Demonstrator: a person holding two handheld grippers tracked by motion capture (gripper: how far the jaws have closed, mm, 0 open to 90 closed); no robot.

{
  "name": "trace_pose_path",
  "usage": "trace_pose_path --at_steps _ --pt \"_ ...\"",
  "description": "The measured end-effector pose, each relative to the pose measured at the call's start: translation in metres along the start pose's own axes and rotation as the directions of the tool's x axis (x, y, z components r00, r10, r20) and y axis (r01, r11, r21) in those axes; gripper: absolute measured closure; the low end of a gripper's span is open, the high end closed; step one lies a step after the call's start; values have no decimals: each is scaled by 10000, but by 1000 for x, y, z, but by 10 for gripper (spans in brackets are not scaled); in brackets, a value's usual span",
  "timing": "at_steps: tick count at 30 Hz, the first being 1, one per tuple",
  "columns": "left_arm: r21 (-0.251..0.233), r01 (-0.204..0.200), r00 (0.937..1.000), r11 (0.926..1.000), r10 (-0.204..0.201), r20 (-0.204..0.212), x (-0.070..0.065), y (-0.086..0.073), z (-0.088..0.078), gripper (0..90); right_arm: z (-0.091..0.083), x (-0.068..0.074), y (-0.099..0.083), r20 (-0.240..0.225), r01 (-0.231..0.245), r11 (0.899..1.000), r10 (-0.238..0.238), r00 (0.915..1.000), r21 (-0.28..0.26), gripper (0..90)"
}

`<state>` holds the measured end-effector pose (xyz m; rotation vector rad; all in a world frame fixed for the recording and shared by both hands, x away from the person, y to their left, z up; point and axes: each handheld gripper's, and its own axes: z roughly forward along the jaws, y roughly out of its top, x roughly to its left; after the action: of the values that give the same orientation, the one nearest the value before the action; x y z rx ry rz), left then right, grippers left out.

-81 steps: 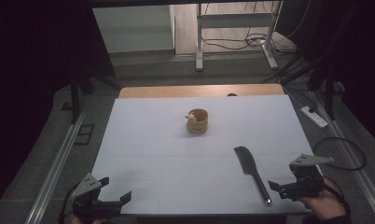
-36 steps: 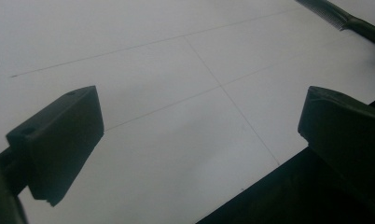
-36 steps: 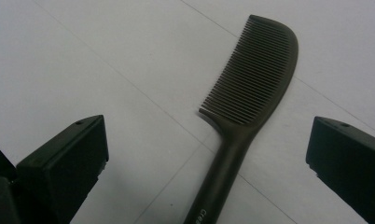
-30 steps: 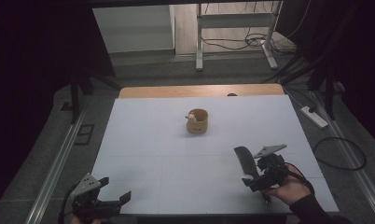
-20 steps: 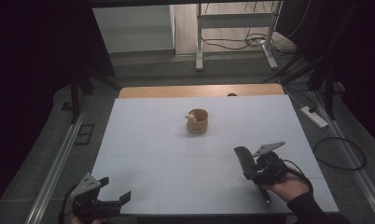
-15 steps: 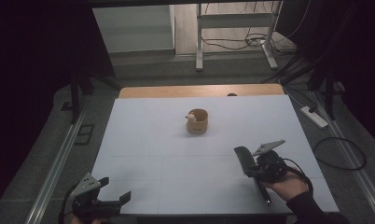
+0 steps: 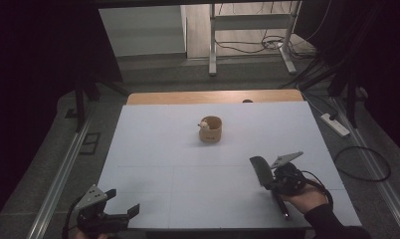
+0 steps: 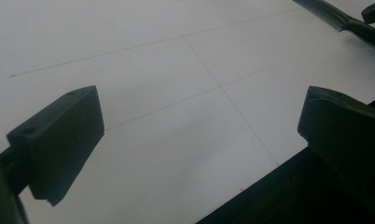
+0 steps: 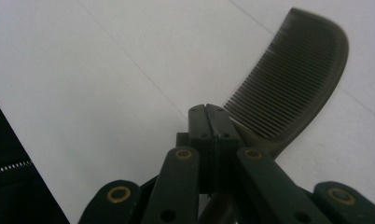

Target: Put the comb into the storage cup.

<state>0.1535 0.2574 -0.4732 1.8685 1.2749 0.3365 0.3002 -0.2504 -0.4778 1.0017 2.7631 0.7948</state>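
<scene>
Now that the right gripper (image 7: 270, 180) has just snapped its jaws together on the dark plastic comb (image 9: 288, 74), lying near the white table's (image 7: 188, 164) front edge, lifting can begin; the left gripper (image 7: 119, 213) waits, jaws spread.

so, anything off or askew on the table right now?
Nothing spilled or damaged. One thing to watch: the right claw has just closed on the black comb, and its jaws look fully together with the comb off to one side, so the grip may be marginal. The wooden cup stands upright mid-table.
</scene>
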Motion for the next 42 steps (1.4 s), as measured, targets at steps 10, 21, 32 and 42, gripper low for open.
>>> trace_pose_path --at_steps 10,21,32,42 --pt "-7 -3 10000 10000 3 8 0 0 0 11 10 4 -9 21 440 9979 -441 9990 475 897" --pt "-23 -11 10000 10000 12 18 0 0 0 12 15 3 -16 1 380 9932 -383 9993 1099 897" --pt "-28 -20 10000 10000 20 15 0 0 0 12 10 -8 -21 162 -24 9933 5 9999 1152 897" --pt "-23 -21 10000 10000 21 15 0 0 0 13 6 -17 -25 316 -306 9930 271 9991 1138 897"
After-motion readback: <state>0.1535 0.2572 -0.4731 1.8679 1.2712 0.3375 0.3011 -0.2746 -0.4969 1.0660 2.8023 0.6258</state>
